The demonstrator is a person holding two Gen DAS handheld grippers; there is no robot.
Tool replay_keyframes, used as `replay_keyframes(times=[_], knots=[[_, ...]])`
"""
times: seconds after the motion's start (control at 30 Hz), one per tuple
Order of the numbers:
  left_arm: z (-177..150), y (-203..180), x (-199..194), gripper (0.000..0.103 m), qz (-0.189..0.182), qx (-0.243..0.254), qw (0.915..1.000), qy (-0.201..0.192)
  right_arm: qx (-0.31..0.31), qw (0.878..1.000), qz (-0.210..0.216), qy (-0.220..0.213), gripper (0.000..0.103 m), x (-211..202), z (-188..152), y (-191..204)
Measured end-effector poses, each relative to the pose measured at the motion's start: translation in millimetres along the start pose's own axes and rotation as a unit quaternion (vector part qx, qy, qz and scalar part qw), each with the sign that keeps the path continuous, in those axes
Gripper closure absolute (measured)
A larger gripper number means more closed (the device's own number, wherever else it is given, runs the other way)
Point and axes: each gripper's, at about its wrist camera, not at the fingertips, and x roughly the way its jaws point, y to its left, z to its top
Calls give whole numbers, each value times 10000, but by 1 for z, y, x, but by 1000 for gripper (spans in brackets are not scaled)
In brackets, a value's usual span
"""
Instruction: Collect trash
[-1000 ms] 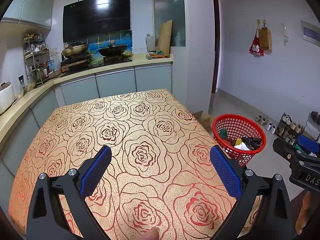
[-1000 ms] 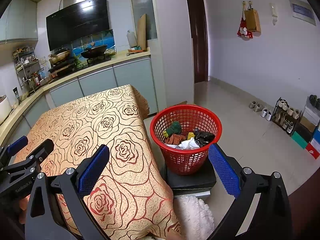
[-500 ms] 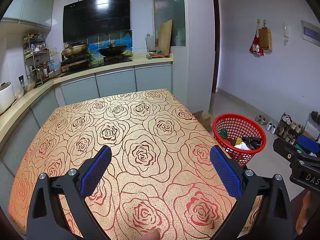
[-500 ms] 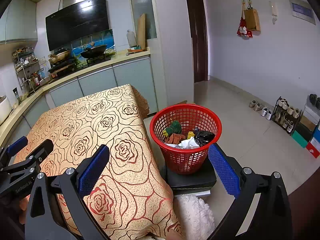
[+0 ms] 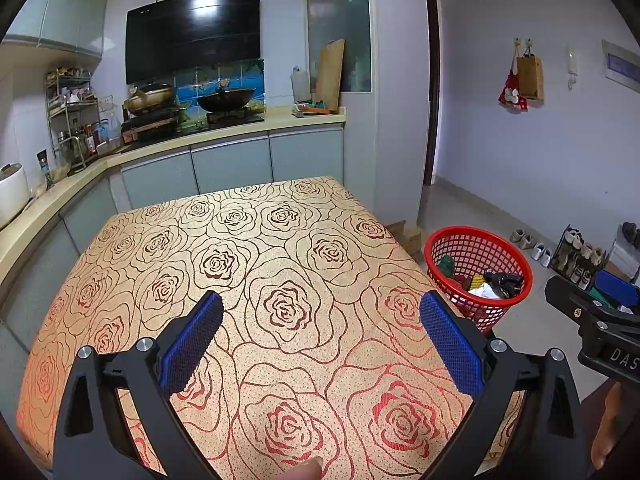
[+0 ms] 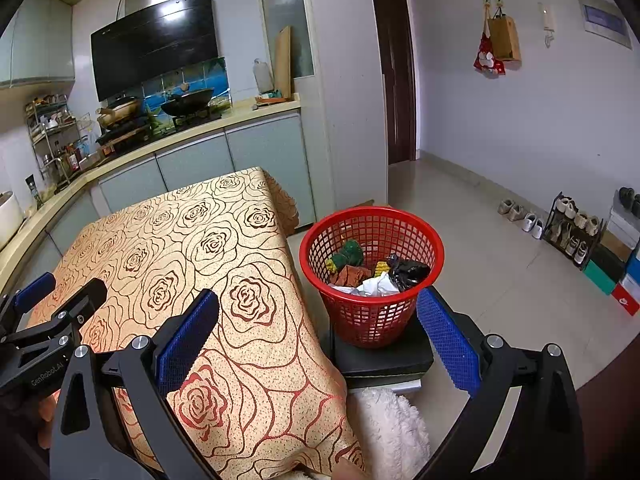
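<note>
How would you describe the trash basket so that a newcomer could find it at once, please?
Start at the table with the gold rose-patterned cloth. Just off its right edge, a basket stands on a dark cushion. It is the only red mesh container, holding crumpled trash.

Trash-filled red basket point(image 6: 372, 280) beside table point(image 6: 224, 280)

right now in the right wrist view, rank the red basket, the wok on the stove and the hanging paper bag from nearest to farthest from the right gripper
1. red basket: just ahead of the right gripper, on a dark stand beside the table.
2. wok: on the stove at the back counter, past the table, ahead and left.
3. paper bag: hung high on the far wall, upper right.
</note>
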Motion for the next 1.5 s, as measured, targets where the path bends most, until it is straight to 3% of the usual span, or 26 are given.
replay_keyframes(times=[0.57, 0.77, 1.5], knots=[[-3, 2, 1, 8, -11, -24, 10000, 0, -1, 10000, -5, 7, 7, 0, -1, 1], [-2, 1, -4, 8, 33, 30, 9998, -204, 5, 10000, -7, 2, 7, 0, 0, 0], [-2, 2, 1, 8, -49, -39, 10000, 69, -1, 10000, -5, 13, 7, 2, -8, 2]])
